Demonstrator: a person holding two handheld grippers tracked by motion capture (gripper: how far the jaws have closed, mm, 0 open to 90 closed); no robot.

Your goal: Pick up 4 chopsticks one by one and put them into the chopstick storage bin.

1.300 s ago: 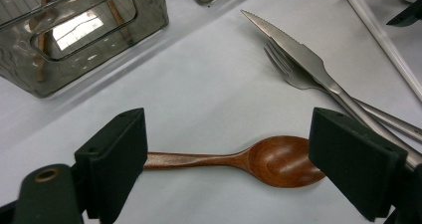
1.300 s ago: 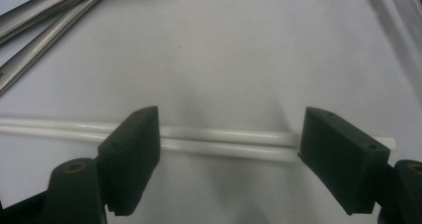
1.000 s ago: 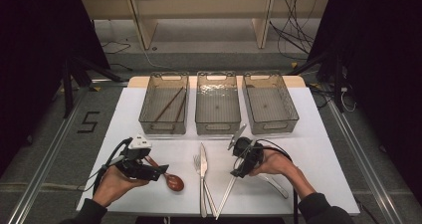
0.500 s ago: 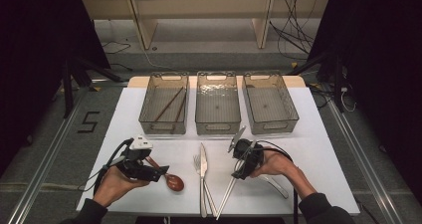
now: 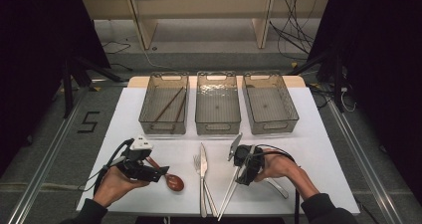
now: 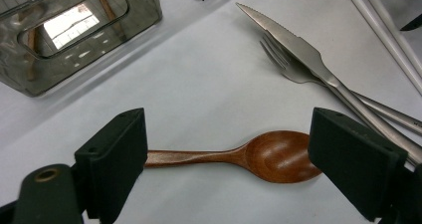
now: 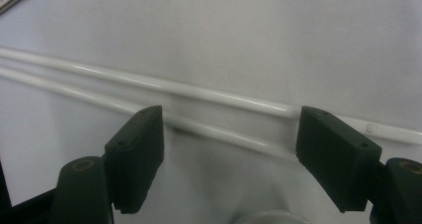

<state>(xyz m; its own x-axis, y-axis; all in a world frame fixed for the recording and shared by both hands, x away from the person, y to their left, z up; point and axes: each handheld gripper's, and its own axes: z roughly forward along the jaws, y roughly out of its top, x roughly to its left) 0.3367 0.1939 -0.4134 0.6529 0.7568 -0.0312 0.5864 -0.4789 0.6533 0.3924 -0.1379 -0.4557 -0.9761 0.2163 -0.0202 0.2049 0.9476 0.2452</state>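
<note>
A brown wooden spoon (image 5: pixel 172 182) (image 6: pixel 239 155) lies on the white table, bowl to the right. My left gripper (image 5: pixel 158 173) (image 6: pixel 226 159) is open and low over it, one jaw at the handle and the other past the bowl. Two white chopsticks (image 5: pixel 229 190) (image 7: pixel 199 95) lie side by side. My right gripper (image 5: pixel 245 173) (image 7: pixel 229 154) stands open right above them, and both sticks cross the gap between its jaws.
A steel knife (image 5: pixel 202 170) (image 6: pixel 298 50) and fork (image 5: pixel 196 163) (image 6: pixel 281 64) lie between the grippers. Three clear bins stand at the back: the left one (image 5: pixel 149 118) holds brown chopsticks (image 5: pixel 168 104); the middle (image 5: pixel 217 123) and right (image 5: pixel 293 112) look empty. A metal utensil (image 5: pixel 276 187) lies under the right hand.
</note>
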